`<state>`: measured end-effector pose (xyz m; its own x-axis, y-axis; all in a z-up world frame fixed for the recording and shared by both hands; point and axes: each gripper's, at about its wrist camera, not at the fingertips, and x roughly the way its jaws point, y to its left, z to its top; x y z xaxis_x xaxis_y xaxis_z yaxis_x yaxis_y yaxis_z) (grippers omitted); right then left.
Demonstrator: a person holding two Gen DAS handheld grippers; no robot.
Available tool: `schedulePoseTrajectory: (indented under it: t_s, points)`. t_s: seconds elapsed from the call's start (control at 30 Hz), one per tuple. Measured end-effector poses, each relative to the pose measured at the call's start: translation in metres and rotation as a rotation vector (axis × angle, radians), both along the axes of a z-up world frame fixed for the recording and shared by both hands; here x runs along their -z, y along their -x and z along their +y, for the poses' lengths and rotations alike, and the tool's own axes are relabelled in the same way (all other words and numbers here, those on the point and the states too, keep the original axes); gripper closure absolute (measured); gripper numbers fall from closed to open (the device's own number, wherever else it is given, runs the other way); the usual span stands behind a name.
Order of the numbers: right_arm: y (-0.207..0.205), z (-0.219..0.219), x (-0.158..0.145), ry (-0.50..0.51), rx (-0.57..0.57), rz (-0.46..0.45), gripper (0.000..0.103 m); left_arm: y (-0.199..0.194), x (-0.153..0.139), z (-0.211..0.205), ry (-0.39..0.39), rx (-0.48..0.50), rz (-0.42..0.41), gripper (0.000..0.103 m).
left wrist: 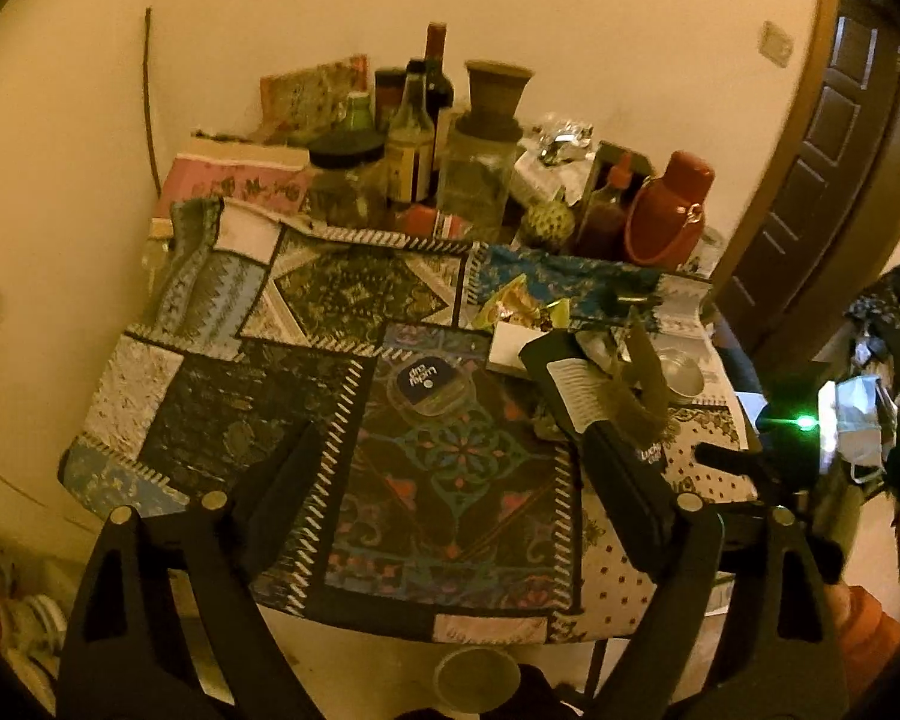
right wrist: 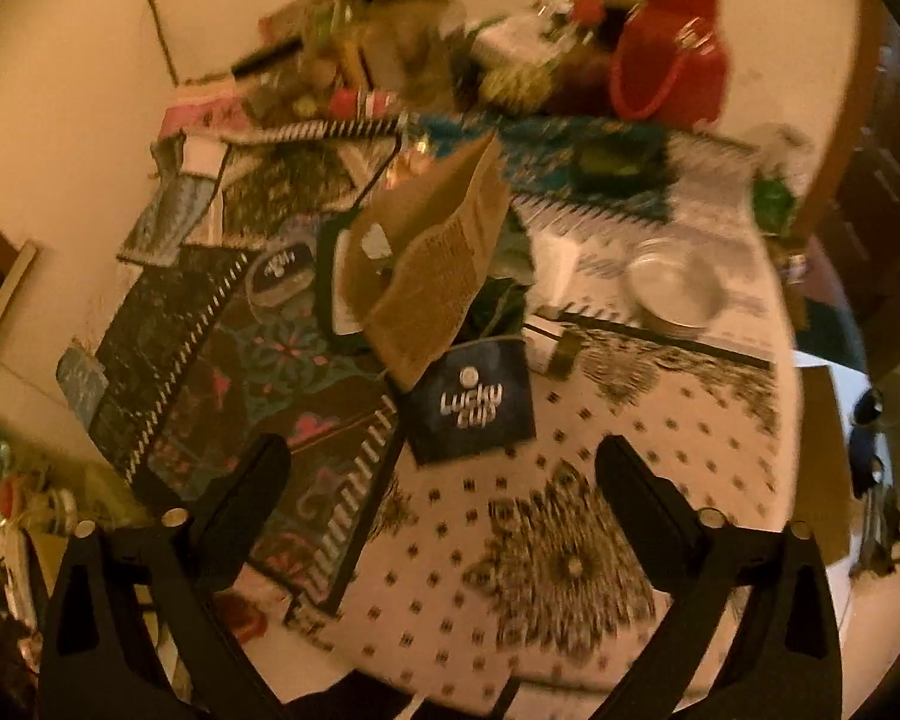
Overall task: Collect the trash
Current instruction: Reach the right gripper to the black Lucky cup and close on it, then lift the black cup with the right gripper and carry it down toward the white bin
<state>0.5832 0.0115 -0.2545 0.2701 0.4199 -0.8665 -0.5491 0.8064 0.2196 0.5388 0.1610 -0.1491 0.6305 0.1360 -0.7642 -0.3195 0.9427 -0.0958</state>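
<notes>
Trash on counter [right wrist: 660, 450]: brown paper bag [right wrist: 432, 258] upright mid-cloth, Lucky Cup sleeve [right wrist: 471, 399] touching its base. Left gripper [left wrist: 456, 456] & right gripper [right wrist: 444, 456] jaws wide, holding nothing.

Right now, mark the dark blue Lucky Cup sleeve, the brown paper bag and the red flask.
Dark blue Lucky Cup paper sleeve [right wrist: 471, 402], right wrist view, on its white lettering.
Brown paper bag [right wrist: 432, 264], right wrist view, on its front panel.
Red plastic flask [left wrist: 669, 210], left wrist view, on its body.
</notes>
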Motion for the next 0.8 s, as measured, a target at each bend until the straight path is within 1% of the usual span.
schedulePoseTrajectory:
  t_s: [0.07, 0.1, 0.13, 0.17, 0.2, 0.33, 0.47, 0.63, 0.73, 0.77, 0.8]
  points:
    - [-0.008, 0.006, 0.009, 0.008, -0.035, 0.013, 0.015, -0.012, 0.006, -0.005, 0.014, -0.009, 0.016, 0.014]
    - [-0.011, 0.008, 0.014, 0.008, -0.055, 0.021, 0.022, -0.017, 0.008, -0.007, 0.02, -0.01, 0.021, 0.014]
    - [-0.013, 0.009, 0.017, 0.004, -0.071, 0.029, 0.033, -0.024, 0.011, -0.01, 0.028, -0.01, 0.028, 0.014]
    - [-0.015, 0.009, 0.02, 0.003, -0.084, 0.038, 0.039, -0.029, 0.013, -0.014, 0.034, -0.009, 0.034, 0.014]
    - [-0.017, 0.008, 0.022, -0.001, -0.098, 0.044, 0.042, -0.034, 0.016, -0.018, 0.044, -0.006, 0.039, 0.014]
    - [-0.013, -0.007, 0.017, -0.026, -0.127, 0.047, 0.043, -0.06, 0.024, -0.039, 0.094, 0.035, 0.056, 0.014]
    - [-0.006, -0.032, 0.012, -0.045, -0.117, 0.077, 0.043, -0.084, 0.035, -0.063, 0.131, 0.097, 0.085, 0.014]
    - [-0.006, -0.06, 0.007, -0.054, -0.068, 0.079, 0.044, -0.116, 0.056, -0.087, 0.141, 0.144, 0.126, 0.014]
    - [-0.007, -0.072, 0.008, -0.044, -0.02, 0.085, 0.044, -0.131, 0.074, -0.098, 0.11, 0.151, 0.161, 0.014]
    - [-0.008, -0.076, 0.008, -0.044, -0.008, 0.087, 0.044, -0.134, 0.079, -0.1, 0.1, 0.154, 0.168, 0.018]
    - [-0.008, -0.08, 0.008, -0.045, 0.009, 0.087, 0.044, -0.138, 0.084, -0.102, 0.087, 0.155, 0.179, 0.025]
